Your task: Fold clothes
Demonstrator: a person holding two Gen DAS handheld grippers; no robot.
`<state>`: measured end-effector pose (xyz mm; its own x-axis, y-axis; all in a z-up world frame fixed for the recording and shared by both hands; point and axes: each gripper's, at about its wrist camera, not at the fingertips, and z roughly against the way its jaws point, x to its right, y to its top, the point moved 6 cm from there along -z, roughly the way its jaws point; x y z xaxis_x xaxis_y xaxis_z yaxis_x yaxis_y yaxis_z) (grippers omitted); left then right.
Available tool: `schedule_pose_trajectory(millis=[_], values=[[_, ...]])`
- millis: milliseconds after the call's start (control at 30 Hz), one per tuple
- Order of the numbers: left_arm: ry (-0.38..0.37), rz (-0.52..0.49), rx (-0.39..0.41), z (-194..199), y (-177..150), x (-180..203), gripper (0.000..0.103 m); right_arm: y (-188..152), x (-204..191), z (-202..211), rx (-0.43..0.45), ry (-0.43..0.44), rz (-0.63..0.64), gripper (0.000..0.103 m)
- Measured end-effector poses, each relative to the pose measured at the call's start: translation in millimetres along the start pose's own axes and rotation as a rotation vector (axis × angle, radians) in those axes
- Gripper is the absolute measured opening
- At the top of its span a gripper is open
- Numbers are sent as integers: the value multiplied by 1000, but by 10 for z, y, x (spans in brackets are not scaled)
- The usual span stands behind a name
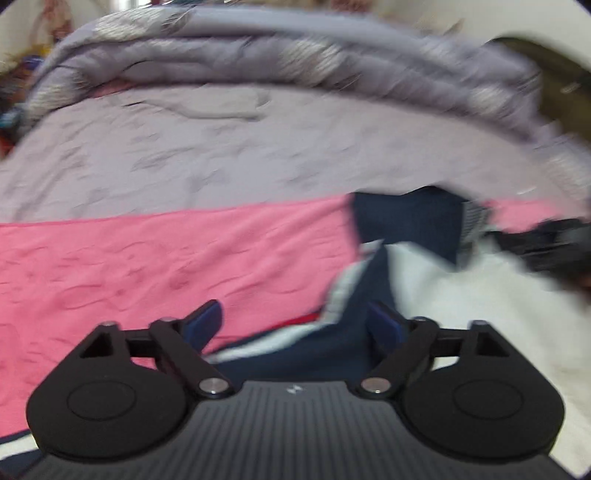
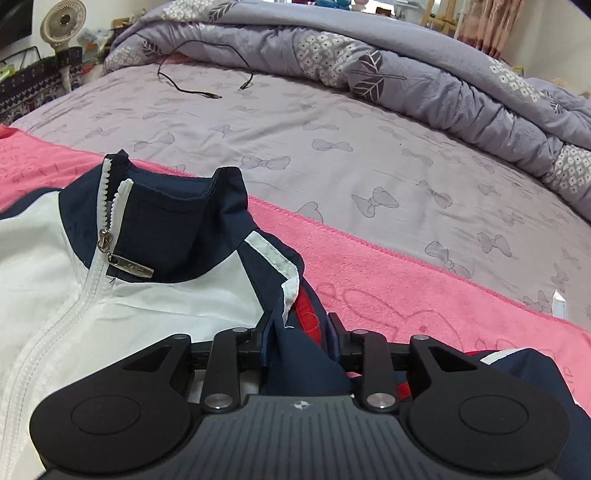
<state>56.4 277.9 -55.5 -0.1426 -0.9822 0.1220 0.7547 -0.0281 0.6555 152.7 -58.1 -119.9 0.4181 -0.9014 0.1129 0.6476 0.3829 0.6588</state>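
Left wrist view, blurred: left gripper (image 1: 295, 321) has its jaws spread wide, nothing clamped. The blue fingertips (image 1: 207, 319) sit apart over the jacket (image 1: 369, 295), whose navy shoulder with white and red trim lies between and under them. Jacket lies on a pink towel (image 1: 147, 266) spread across the lilac bedsheet (image 1: 221, 155). A rolled grey duvet (image 1: 295, 55) runs along the far side. At the right edge a dark blurred shape, cannot tell what it is.

Right wrist view, sharp: right gripper (image 2: 299, 332) is at a narrow gap, a bunch of navy sleeve fabric with red lining sits between the fingers; whether the pads press it I cannot tell. Jacket front is face up, white zipper (image 2: 74, 302) done up to the chest, metal pull (image 2: 131, 267) lying flat, navy collar (image 2: 184, 195) standing up. Same pink towel, bow-print sheet, and duvet beyond. A thin black cable (image 2: 192, 90) lies on the sheet, a small fan (image 2: 62, 22) stands top left.
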Motion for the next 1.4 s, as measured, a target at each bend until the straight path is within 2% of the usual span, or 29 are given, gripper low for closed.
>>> schedule_pose_trajectory(millis=[33, 67, 133, 200, 300, 333, 367, 400, 433, 533, 633, 667, 700, 733, 800, 833, 867, 933, 967, 1033, 1067, 1133, 1167, 1267, 1333, 1367, 1400], values=[[-26, -13, -17, 2, -29, 13, 97, 1, 9, -11, 4, 3, -5, 33], [3, -50, -76, -99, -83, 27, 97, 5, 16, -27, 7, 6, -16, 34], [113, -141, -167, -337, -211, 66, 97, -4, 27, -30, 11, 12, -43, 34], [131, -165, -131, -341, -228, 157, 93, -10, 36, -30, 12, 16, -55, 34], [165, -162, -87, -310, -240, 259, 72, -13, 32, -26, 19, 20, -54, 32], [179, -153, -74, -293, -237, 300, 60, -14, 30, -20, 20, 27, -68, 22], [199, -151, -56, -269, -233, 351, 53, -12, 17, -7, 21, 40, -84, 16], [235, -157, -40, -250, -227, 406, 34, -5, -9, 14, 28, 38, -85, 13], [279, -151, -19, -241, -206, 428, 10, 6, -43, 43, 42, 20, -69, 11], [402, -123, 53, -192, -116, 447, 1, 85, -85, 176, 108, -34, -56, 10], [546, -72, 127, -165, 86, 260, 0, 233, -53, 332, 186, -86, -59, 9], [549, -21, 123, -192, 167, 145, 0, 287, -46, 356, 202, -100, -51, 9], [496, 25, 97, -234, 235, 52, 0, 335, -38, 367, 211, -107, -50, 9], [378, 46, 50, -288, 270, 31, 0, 372, -33, 371, 214, -105, -47, 9], [127, 27, 15, -236, 248, 117, 2, 405, -32, 361, 202, -77, -33, 9], [41, -25, -4, -188, 207, 190, 17, 392, -31, 343, 193, -63, -18, 10], [-7, -76, -15, -147, 154, 243, 32, 361, -25, 312, 181, -56, -6, 10], [-21, -155, -27, -121, 60, 268, 89, 271, -4, 232, 148, -37, -11, 10], [36, -183, -46, -201, 31, 229, 96, 223, -2, 201, 134, -26, -26, 10], [155, -237, -84, -358, -23, 147, 103, 142, -38, 167, 122, -15, -29, 10], [214, -264, -103, -434, -48, 107, 103, 106, -61, 153, 118, -10, -25, 10], [110, -131, -114, -482, -89, 22, 98, 74, -117, 136, 109, -13, 1, 10], [109, -103, -102, -468, -105, 10, 97, 69, -140, 134, 108, -15, 14, 10], [131, -84, -56, -380, -192, 104, 78, 66, -143, 148, 117, -10, 1, 10], [183, -80, -29, -310, -212, 222, 49, 66, -137, 190, 133, -18, -15, 10], [223, -85, -16, -276, -214, 287, 40, 71, -140, 221, 145, -32, -12, 10], [264, -90, -4, -241, -215, 353, 23, 80, -162, 266, 162, -55, 9, 10]])
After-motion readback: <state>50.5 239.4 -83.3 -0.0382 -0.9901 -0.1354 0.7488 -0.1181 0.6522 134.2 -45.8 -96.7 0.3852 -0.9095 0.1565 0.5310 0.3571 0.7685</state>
